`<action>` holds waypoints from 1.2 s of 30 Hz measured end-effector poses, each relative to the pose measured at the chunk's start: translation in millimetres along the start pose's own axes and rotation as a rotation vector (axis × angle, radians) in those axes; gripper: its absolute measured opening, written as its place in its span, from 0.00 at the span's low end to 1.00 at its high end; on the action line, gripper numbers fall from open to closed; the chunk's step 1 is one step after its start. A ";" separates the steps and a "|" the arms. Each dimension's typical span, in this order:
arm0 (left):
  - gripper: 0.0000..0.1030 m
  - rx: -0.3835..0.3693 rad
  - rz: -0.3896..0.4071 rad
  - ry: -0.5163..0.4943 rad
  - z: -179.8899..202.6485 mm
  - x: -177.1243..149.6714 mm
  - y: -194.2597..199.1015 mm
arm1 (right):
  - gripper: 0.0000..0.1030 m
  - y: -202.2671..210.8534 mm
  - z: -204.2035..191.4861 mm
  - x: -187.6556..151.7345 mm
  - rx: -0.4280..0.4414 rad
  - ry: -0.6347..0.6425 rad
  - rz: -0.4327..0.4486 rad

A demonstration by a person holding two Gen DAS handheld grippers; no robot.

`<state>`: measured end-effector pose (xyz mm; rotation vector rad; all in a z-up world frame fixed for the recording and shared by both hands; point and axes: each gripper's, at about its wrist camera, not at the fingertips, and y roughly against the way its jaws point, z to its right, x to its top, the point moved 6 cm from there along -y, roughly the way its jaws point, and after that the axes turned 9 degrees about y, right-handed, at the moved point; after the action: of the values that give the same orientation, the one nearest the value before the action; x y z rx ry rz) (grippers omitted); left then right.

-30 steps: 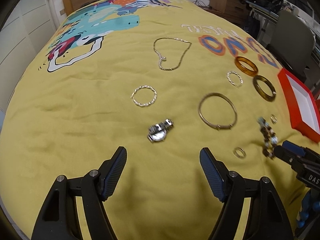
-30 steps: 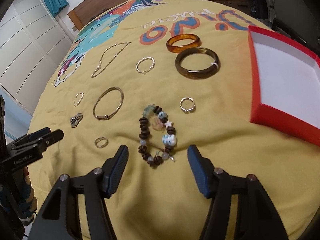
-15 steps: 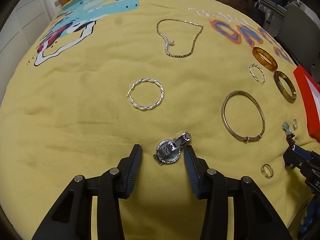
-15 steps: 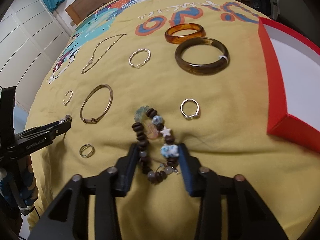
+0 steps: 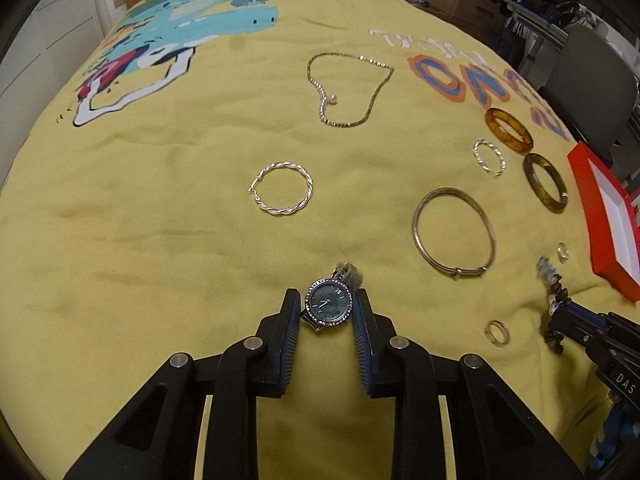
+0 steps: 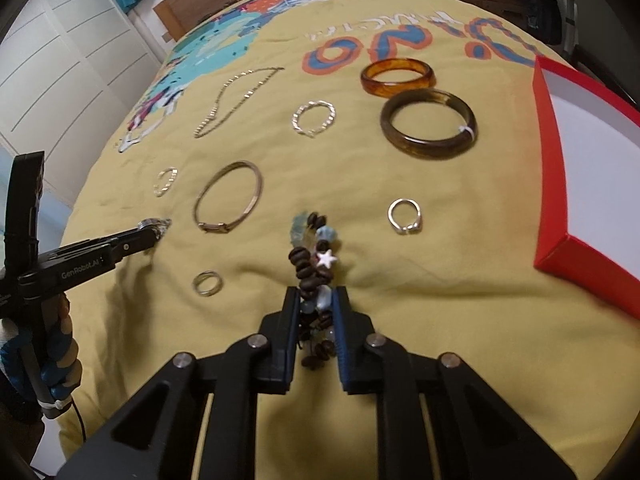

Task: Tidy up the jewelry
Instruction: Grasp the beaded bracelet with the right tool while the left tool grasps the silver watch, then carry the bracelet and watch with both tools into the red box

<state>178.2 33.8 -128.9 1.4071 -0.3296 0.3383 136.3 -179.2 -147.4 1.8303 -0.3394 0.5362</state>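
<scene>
right wrist view: two twisted hoops, two resin bangles, two rings

A bed under a yellow printed cover carries the jewelry: ahead of the left tool, a twisted hoop and chain necklace; to its right, a thin bangle, two amber bangles and a red box.

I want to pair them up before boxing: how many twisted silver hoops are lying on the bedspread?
2. One twisted silver hoop lies beyond the watch, near the bedspread's middle; the other hoop sits left of the two chunky bangles. Nothing suggests a hidden third.
</scene>
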 end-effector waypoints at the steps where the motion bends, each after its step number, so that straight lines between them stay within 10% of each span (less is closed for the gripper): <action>1: 0.25 -0.002 0.004 0.002 0.2 -0.8 4.4 | 0.14 3.9 -1.6 -0.5 0.005 -0.001 0.005; 20: 0.25 -0.072 0.138 -0.056 65.2 -11.8 105.0 | 0.14 127.0 5.5 -1.6 -0.011 -0.012 0.199; 36: 0.25 -0.298 0.084 -0.357 311.7 18.7 77.7 | 0.14 180.6 184.0 3.3 -0.208 -0.186 0.270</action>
<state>155.2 -264.2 -9.6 1.1568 -0.7039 0.0969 87.1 -410.7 -45.0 1.6450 -0.7489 0.4954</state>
